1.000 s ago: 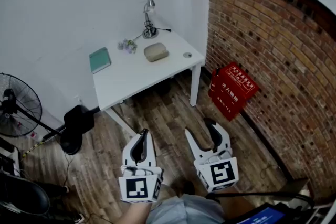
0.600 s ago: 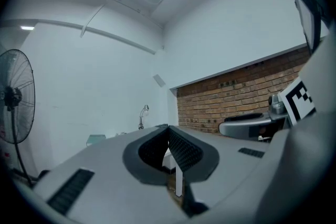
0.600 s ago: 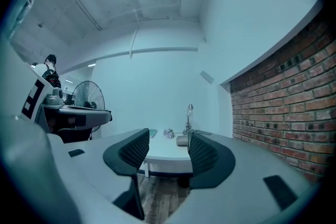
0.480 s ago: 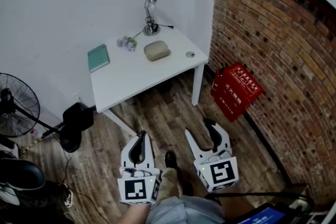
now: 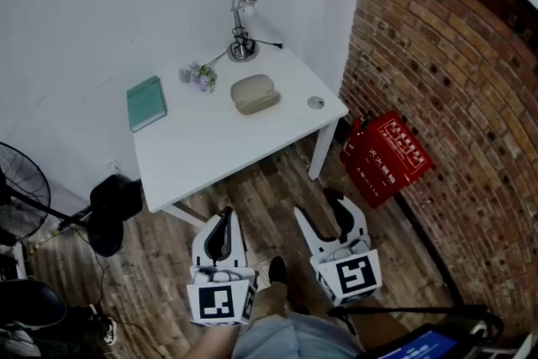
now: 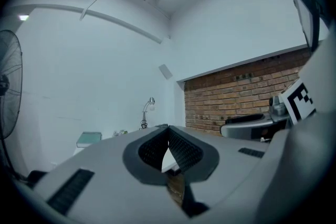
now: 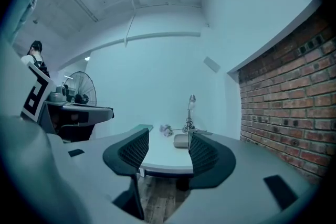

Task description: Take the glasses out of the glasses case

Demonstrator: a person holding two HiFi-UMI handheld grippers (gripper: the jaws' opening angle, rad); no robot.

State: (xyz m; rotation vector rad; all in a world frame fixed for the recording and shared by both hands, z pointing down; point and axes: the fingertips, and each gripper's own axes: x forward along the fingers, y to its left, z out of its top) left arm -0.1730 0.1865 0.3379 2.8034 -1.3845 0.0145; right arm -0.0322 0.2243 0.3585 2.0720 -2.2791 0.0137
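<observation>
The beige glasses case (image 5: 255, 93) lies shut on the white table (image 5: 210, 147), far from both grippers. In the right gripper view the case (image 7: 181, 140) shows small between the jaws, well ahead. My left gripper (image 5: 223, 220) is held low over the wooden floor in front of the table, jaws together and empty. In its own view the left gripper (image 6: 168, 129) has its pads touching at the tips. My right gripper (image 5: 320, 208) hangs beside it, open with nothing between the fingers, and shows the same wide gap in its own view (image 7: 168, 143).
On the table are a teal notebook (image 5: 146, 102), a small flower bunch (image 5: 199, 76), a desk lamp (image 5: 242, 25) and a small round object (image 5: 315, 102). A red crate (image 5: 385, 157) leans on the brick wall at right. A fan (image 5: 17, 197) stands at left.
The view has moved closer to the table, which now sits larger and lower in the frame. Both grippers keep their pose: left shut, right open.
</observation>
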